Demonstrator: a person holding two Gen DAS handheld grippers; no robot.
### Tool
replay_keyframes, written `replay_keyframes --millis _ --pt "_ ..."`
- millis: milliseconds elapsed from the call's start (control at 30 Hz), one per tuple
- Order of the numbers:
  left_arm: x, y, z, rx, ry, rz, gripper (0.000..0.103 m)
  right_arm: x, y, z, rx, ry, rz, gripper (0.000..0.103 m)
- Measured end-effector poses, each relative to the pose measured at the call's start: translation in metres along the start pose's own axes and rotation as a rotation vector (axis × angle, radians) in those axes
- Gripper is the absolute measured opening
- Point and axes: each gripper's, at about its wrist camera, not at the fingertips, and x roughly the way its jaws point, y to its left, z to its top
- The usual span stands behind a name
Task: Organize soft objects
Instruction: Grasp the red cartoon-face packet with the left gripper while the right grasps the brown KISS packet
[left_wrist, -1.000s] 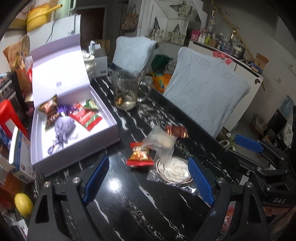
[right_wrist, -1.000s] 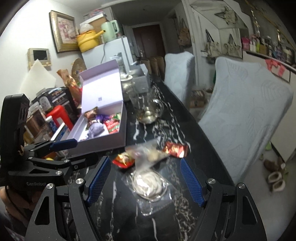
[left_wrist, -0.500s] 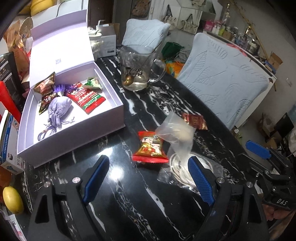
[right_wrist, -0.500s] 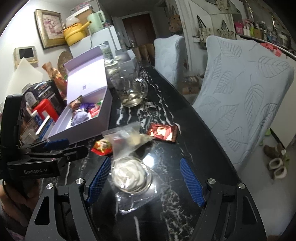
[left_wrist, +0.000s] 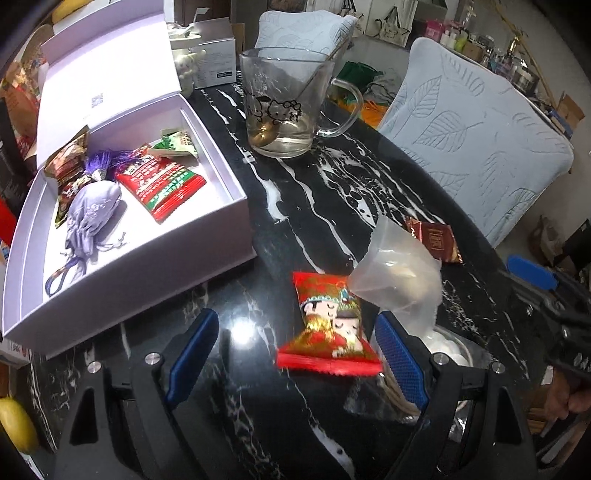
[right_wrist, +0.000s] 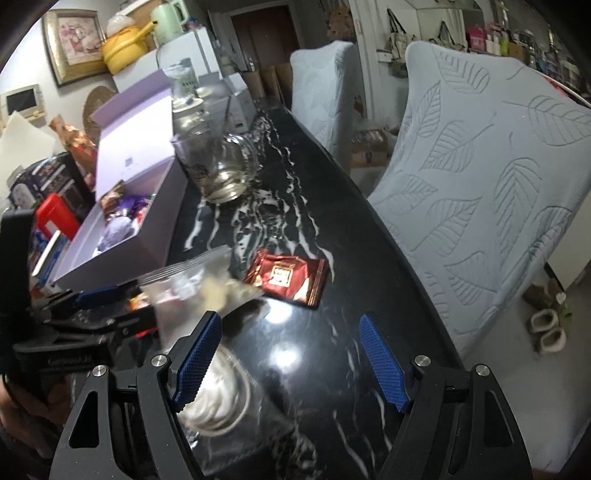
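Lavender gift box (left_wrist: 236, 206) at left already holds a pouch (left_wrist: 92, 214) and snack packets; a red cartoon candy packet (left_wrist: 328, 328), a cloudy zip bag (left_wrist: 399, 273) and a maroon sachet (right_wrist: 288, 275) remain on the marble. Left gripper (left_wrist: 295, 354), just narrowing, brackets the packet untouched; right gripper (right_wrist: 288, 363) gapes empty, seemingly toward the sachet.

The left gripper (left_wrist: 295, 347) was held tilted steeply downward, its blue-padded jaws spread wide and just eased slightly inward, with nothing pressed between the pads. The right gripper (right_wrist: 290, 360) was likewise angled downward, jaws parted and gripping nothing. Each was seen in the other's view (a hand (left_wrist: 565, 400) was glimpsed behind the right one).
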Motion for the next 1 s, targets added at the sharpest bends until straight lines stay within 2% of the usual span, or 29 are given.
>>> replay_keyframes --millis 133,200,300,533,833,867,900,933,1000 --pt "0.008 0.0 0.002 0.015 0.004 -0.013 0.066 0.022 -0.004 0.011 0.017 0.032 0.017 0.078" --pt "0.012 0.0 0.003 0.02 0.01 -0.024 0.047 0.033 -0.006 0.016 0.032 0.051 0.019 0.078" --pt "0.014 -0.004 0.001 0.042 0.003 -0.025 0.044 0.045 -0.006 0.023 0.044 0.063 0.014 0.078" --pt "0.007 0.007 -0.003 0.026 0.0 -0.023 0.043 0.063 0.005 0.031 0.042 0.086 -0.038 0.078" --pt "-0.004 0.026 -0.009 -0.025 -0.023 -0.016 0.043 0.076 0.029 0.03 -0.034 0.083 -0.178 0.079" --pt "-0.005 0.028 -0.009 -0.028 -0.028 -0.013 0.043 0.076 0.03 0.029 -0.037 0.077 -0.186 0.077" --pt "-0.006 0.03 -0.009 -0.03 -0.032 -0.012 0.043 0.075 0.031 0.027 -0.051 0.059 -0.194 0.065" --pt "-0.007 0.031 -0.009 -0.031 -0.034 -0.013 0.043 0.075 0.033 0.027 -0.065 0.05 -0.207 0.058" --pt "-0.008 0.032 -0.01 -0.028 -0.04 -0.01 0.043 0.073 0.033 0.025 -0.069 0.038 -0.212 0.053"
